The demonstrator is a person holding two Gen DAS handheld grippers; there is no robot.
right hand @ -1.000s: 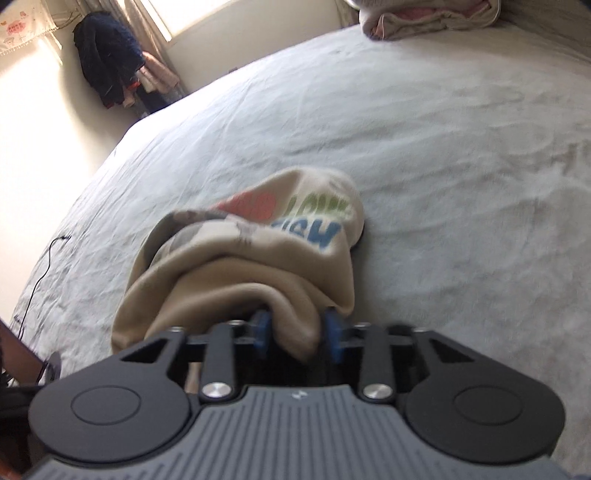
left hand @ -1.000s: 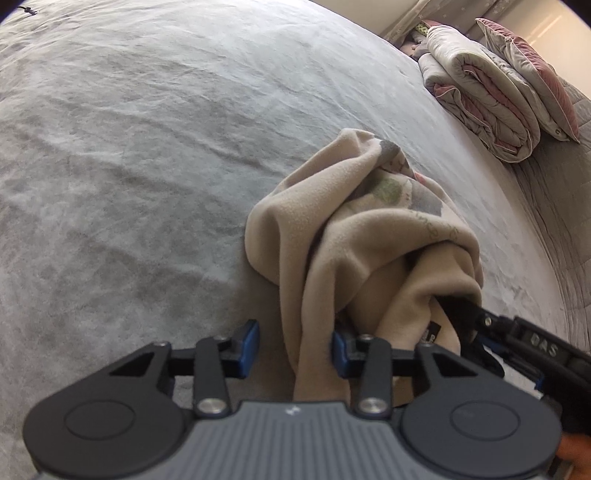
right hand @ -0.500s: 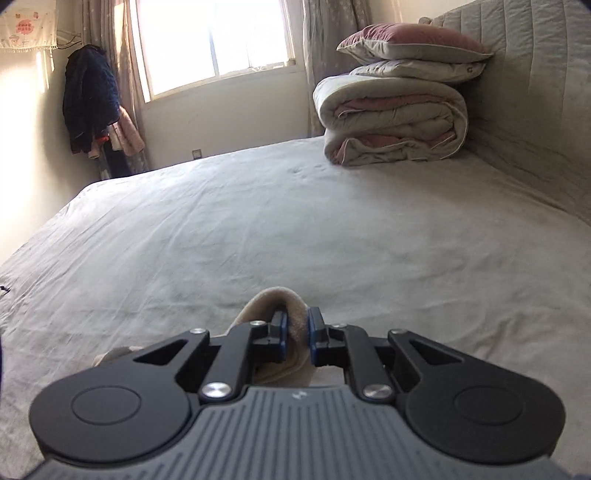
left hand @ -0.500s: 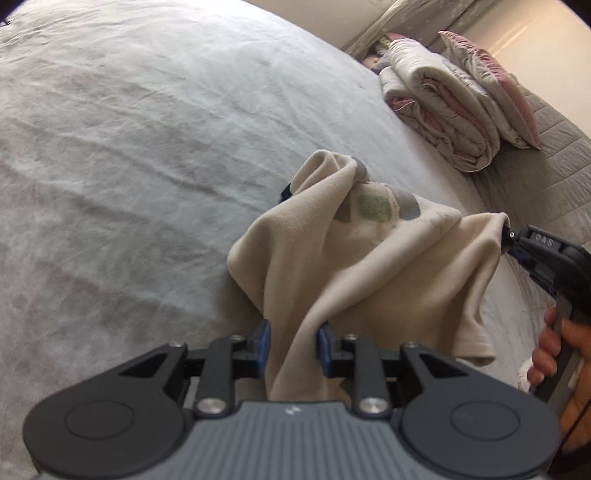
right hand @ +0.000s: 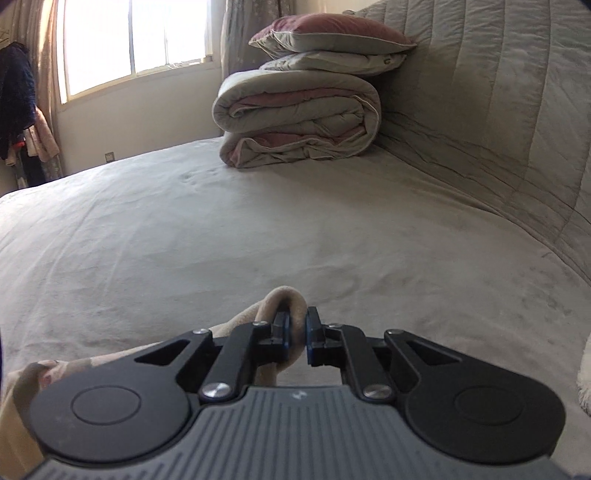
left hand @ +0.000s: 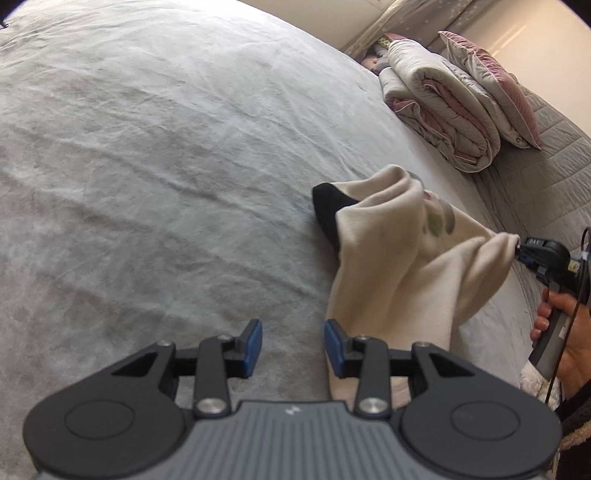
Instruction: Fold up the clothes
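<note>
From the left wrist view, the left gripper (left hand: 293,345) has its blue fingers (left hand: 253,345) standing apart with nothing pressed between them; the jaws have just been opening, and the beige sweatshirt (left hand: 406,266) that sat between them half a second ago now hangs just to the right, brushing past the right-hand pad. It reads like a release so this hand can look for a better edge. The garment lies bunched on the grey bed (left hand: 147,166), its dark cuff or collar (left hand: 327,210) poking out toward the middle, while the right gripper (left hand: 519,248) pulls one corner out taut to the right, a hand (left hand: 565,332) on its handle, likely to spread the cloth flat. Over to the right wrist view: the right gripper (right hand: 297,330) has been closing, and its fingers now pinch a rolled beige hem (right hand: 286,299) tight. Against the earlier picture the folded duvet (right hand: 299,118) and pillow (right hand: 332,33) loom larger.
</note>
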